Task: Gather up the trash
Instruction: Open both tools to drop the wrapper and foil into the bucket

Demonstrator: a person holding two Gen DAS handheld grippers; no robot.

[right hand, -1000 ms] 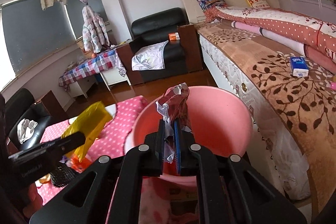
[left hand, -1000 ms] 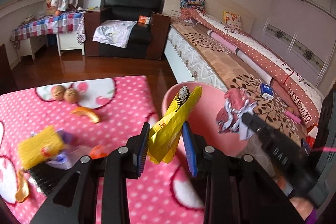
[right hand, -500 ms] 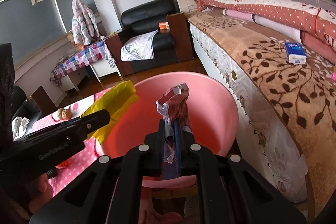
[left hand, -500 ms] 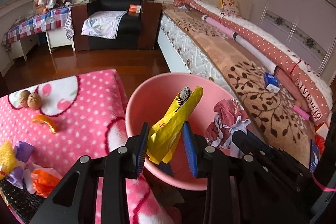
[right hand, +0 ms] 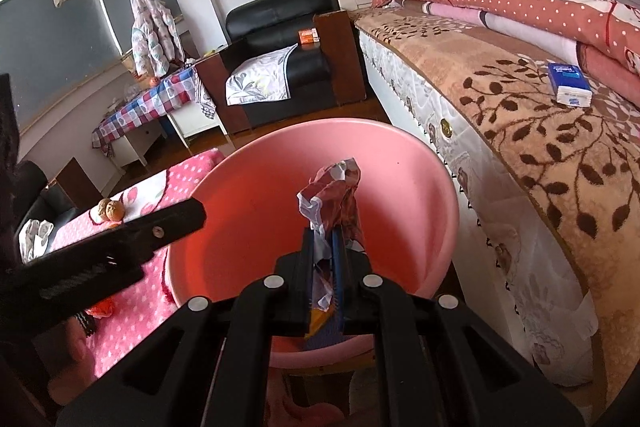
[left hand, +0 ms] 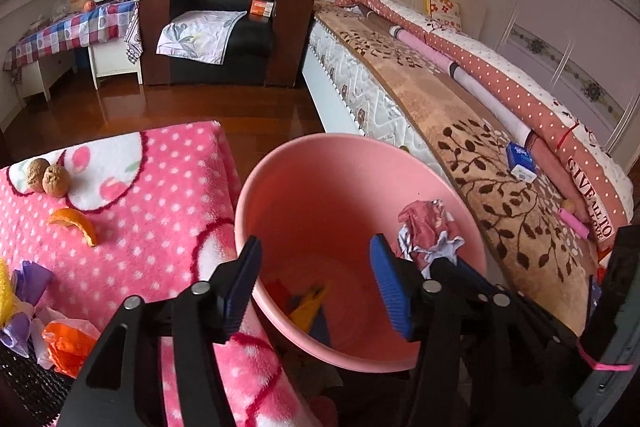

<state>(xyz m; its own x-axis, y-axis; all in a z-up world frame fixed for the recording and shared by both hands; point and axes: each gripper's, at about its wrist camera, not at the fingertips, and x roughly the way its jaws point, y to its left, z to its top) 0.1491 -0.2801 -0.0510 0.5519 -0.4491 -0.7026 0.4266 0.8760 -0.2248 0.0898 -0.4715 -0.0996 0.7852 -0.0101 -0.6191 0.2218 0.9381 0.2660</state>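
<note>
A pink bin point(left hand: 248, 195) stands between the pink blanket and the bed. My left gripper point(left hand: 314, 247) hangs over its mouth, its jaws opening with nothing between them. A yellow wrapper point(left hand: 306, 307) lies at the bottom of the bin among other scraps. To the right, my right gripper point(right hand: 323, 235) is shut on a crumpled red and silver wrapper point(right hand: 332, 191), which it holds above the bin's inside point(right hand: 440, 163). That wrapper point(left hand: 426, 227) also shows in the left wrist view, just inside the bin's right rim.
On a pink dotted blanket point(left hand: 160, 207) to the left lie two walnuts point(left hand: 46, 179), an orange peel point(left hand: 74, 221) and orange and purple wrappers point(left hand: 64, 343). A bed point(left hand: 460, 115) with a blue tissue pack point(left hand: 520, 163) runs along the right.
My left gripper came over the bin and opened, and the yellow wrapper fell from it into the bin. The right gripper sank toward the bin with its wrapper still held.
</note>
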